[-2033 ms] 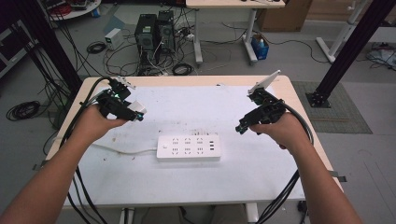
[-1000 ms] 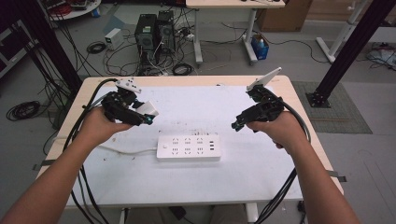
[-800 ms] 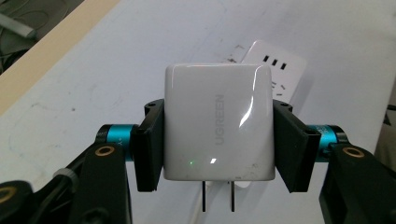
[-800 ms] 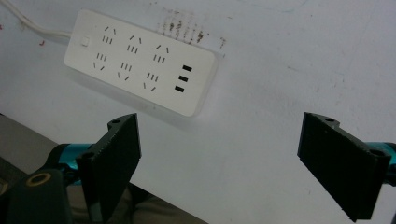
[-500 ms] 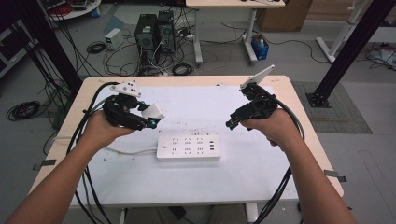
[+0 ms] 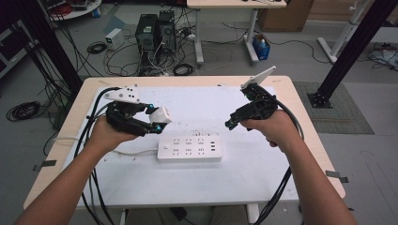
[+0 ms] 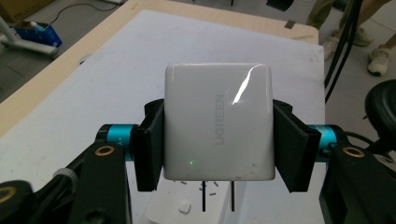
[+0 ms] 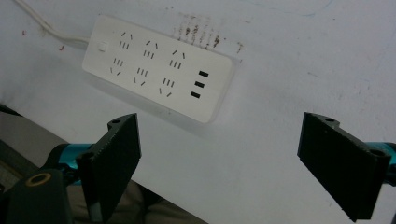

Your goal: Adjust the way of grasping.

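Observation:
A white UGREEN charger (image 7: 218, 121) sits between the pads of my left gripper (image 7: 218, 149), which is shut on its two sides; two prongs stick out below it. In the high view the left gripper (image 6: 157, 119) holds the charger (image 6: 161, 114) above the table, just up and left of the white power strip (image 6: 189, 148). The power strip (image 8: 159, 67) lies flat, with several sockets and three USB ports. My right gripper (image 6: 231, 123) hovers up and right of the strip, and its jaws (image 8: 224, 163) stand wide open with nothing between them.
The strip's white cord (image 6: 126, 152) runs left across the white mat (image 6: 197, 187) on the wooden table (image 6: 307, 140). Black cables trail from both grippers off the near edge. Computer towers (image 6: 152, 33) and loose cables stand on the floor beyond the table.
My left gripper has carried the charger to the right, closer to the power strip. The right gripper has shifted left and slightly forward, still open.

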The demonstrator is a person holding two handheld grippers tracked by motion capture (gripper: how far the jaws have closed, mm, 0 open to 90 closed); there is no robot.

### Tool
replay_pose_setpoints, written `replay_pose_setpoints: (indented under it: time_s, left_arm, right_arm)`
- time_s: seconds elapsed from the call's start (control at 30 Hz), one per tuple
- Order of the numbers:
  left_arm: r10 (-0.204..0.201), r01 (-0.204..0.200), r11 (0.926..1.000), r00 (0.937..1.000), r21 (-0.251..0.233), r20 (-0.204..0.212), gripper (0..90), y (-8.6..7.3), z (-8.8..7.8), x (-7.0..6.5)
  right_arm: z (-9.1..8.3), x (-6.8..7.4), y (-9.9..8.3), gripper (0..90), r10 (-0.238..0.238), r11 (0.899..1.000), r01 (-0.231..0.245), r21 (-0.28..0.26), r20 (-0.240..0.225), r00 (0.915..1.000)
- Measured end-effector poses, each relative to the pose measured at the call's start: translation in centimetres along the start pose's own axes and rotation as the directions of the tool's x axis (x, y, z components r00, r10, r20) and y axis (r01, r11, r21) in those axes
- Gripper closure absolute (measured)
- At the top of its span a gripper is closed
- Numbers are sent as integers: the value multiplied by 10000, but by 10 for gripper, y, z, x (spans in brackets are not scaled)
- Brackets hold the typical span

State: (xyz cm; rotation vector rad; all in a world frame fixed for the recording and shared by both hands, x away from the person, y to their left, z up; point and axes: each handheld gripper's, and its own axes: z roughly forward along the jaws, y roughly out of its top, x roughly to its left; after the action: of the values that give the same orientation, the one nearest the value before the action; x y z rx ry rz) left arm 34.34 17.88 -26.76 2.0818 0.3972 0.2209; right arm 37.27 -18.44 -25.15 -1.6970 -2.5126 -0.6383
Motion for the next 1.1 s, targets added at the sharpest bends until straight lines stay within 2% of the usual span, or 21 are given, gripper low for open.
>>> replay_pose_setpoints:
  time_s: [0.13,0.23,0.5,0.57,0.67,0.77,0.9,1.0,1.03,1.1]
  left_arm:
    - [31,-30,9999,10000,-148,89,426,-2,0,-1]
    - [229,-227,9997,9996,-132,167,426,-2,1,-2]
    - [314,-314,9995,9993,-44,185,426,-2,3,-4]
    - [410,-409,9992,9990,-41,172,426,-2,4,-6]
    - [425,-425,9991,9989,-11,197,426,-1,5,-7]
    - [457,-456,9990,9988,-25,162,426,-1,6,-8]
    - [515,-515,9987,9985,6,193,426,0,8,-10]
    - [546,-548,9985,9982,49,239,426,0,10,-11]
    - [577,-579,9983,9979,68,306,426,0,13,-12]
    - [595,-599,9982,9976,77,363,426,1,15,-13]
  right_arm:
    - [-1,0,0,127,45,10000,-46,-56,-134,9999]
    - [-2,0,1,127,127,9998,-132,-158,-306,9995]
    - [-4,6,4,127,276,9988,-322,-369,-1187,9925]
    - [-3,9,5,127,309,9987,-369,-357,-1565,9872]
    - [-2,14,7,127,359,9982,-457,-396,-2208,9747]
    - [-1,19,9,128,335,9982,-450,-407,-2484,9681]
    - [1,24,10,128,438,9972,-601,-444,-3056,9511]
    - [2,26,10,127,417,9972,-592,-454,-3196,9466]
    - [4,28,11,128,474,9970,-652,-417,-3374,9402]
    - [6,30,11,127,471,9970,-654,-411,-3474,9365]
